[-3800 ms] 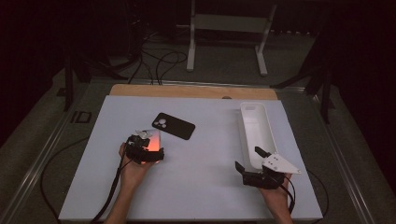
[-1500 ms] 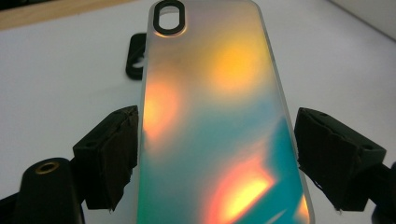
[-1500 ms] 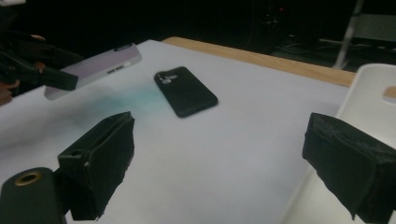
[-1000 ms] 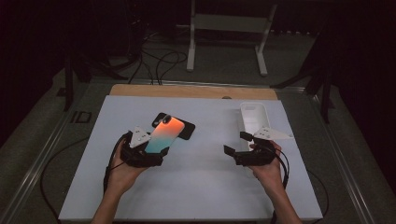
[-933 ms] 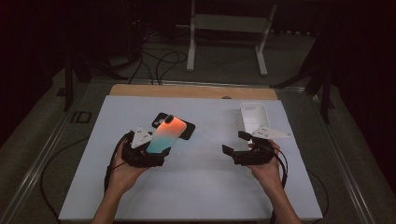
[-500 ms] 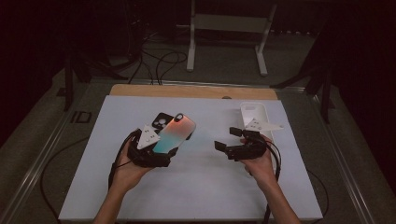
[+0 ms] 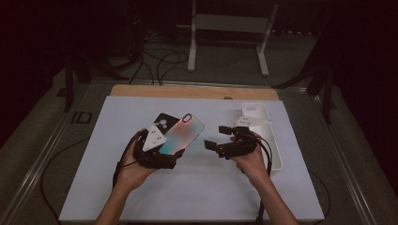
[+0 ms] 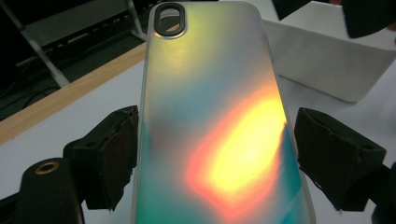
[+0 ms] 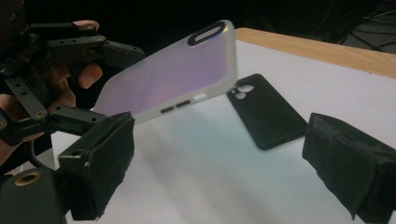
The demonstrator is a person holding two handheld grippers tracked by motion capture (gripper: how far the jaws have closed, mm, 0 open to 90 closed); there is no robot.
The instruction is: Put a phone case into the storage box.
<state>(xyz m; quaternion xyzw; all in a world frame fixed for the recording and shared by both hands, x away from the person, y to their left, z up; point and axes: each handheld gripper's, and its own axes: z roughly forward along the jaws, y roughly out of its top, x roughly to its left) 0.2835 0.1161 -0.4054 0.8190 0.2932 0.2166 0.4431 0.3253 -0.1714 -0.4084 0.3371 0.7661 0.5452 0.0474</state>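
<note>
My left gripper (image 7: 165,157) has its jaws clamped on the long edges of the iridescent phone case (image 7: 182,137), down near its bottom end. Case is off the desk (image 7: 94,187), camera cutout end tilted up & away from me, pointing toward the middle of the desk. In the left gripper view the case (image 8: 215,121) sits between both pads; left pad touches its edge, right pad is at or just off the other edge, can't tell if there's a small gap. Colour shifts teal to orange-yellow across its back.

My right gripper (image 7: 213,145) is w/ jaws wide apart, nothing between them. It's held level above the desk, jaws pointing at the case, near its lower edge but apart from it. In the right gripper view the case (image 9: 173,74) looks frosted lilac, side buttons facing me, left hand behind it.

Black phone case (image 7: 165,123) lies flat on the desk just behind the held one, partly covered by it in the high view. White tray (image 7: 274,154) lies on the desk's right side, behind & beside my right hand.
</note>
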